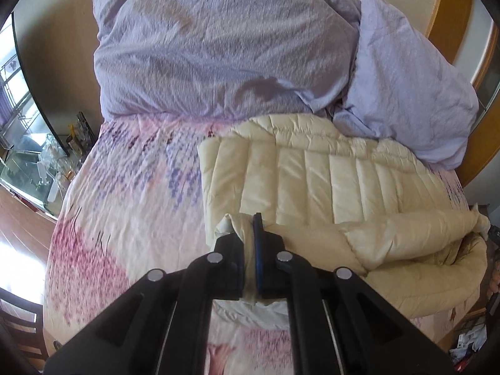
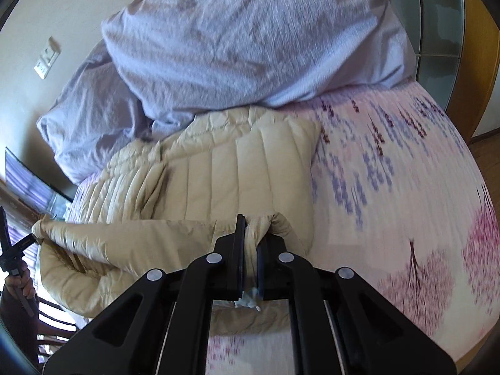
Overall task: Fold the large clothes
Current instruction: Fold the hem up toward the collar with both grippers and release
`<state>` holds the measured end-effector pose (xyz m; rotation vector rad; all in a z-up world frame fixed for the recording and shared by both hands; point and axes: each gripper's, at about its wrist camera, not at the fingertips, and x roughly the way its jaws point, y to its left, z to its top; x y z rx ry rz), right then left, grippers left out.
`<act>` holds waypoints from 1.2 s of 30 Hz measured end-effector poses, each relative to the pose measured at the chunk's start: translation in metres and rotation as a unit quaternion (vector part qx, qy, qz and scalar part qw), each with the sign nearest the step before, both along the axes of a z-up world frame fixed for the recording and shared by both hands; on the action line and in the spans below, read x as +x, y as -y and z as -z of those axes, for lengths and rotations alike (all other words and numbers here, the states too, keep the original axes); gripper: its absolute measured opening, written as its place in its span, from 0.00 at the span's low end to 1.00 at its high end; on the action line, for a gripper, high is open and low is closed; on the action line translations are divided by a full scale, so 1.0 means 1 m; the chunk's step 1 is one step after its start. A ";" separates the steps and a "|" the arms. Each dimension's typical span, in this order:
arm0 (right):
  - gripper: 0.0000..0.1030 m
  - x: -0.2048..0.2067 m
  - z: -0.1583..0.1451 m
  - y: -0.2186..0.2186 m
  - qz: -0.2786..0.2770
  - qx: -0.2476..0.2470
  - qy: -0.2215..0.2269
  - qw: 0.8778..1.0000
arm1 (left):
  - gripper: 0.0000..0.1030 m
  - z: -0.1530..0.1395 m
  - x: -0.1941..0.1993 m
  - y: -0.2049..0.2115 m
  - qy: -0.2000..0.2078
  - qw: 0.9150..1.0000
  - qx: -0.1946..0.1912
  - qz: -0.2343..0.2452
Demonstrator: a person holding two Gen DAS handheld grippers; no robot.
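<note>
A cream quilted puffer jacket (image 1: 312,175) lies on the bed's floral sheet (image 1: 125,203). My left gripper (image 1: 250,222) is shut on a bunched edge of the jacket near its left corner. My right gripper (image 2: 253,222) is shut on another bunched edge of the same jacket (image 2: 225,168). A stretched band of jacket fabric (image 2: 125,231) runs between the two grips. In the right wrist view the other gripper (image 2: 12,250) shows at the far left, at the end of that band.
A lilac duvet (image 1: 218,47) and pillow (image 1: 406,87) are piled at the head of the bed, touching the jacket's far edge. A wooden headboard (image 1: 453,15) stands at the right. A glass cabinet (image 1: 31,156) and wooden floor lie to the left of the bed.
</note>
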<state>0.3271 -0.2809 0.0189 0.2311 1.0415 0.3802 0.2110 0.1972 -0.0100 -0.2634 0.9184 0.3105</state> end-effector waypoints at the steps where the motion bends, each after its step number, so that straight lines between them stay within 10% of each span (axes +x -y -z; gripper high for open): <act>1: 0.06 0.008 0.002 -0.003 0.003 -0.003 0.001 1.000 | 0.05 0.000 0.008 -0.003 0.000 1.000 0.001 -0.004; 30: 0.08 0.173 0.051 -0.049 0.072 -0.006 -0.042 0.996 | 0.09 0.047 0.173 -0.067 -0.049 0.996 -0.030 -0.065; 36: 0.55 0.184 0.059 -0.051 0.080 0.013 -0.055 0.995 | 0.20 0.058 0.191 -0.070 -0.056 0.995 -0.044 -0.067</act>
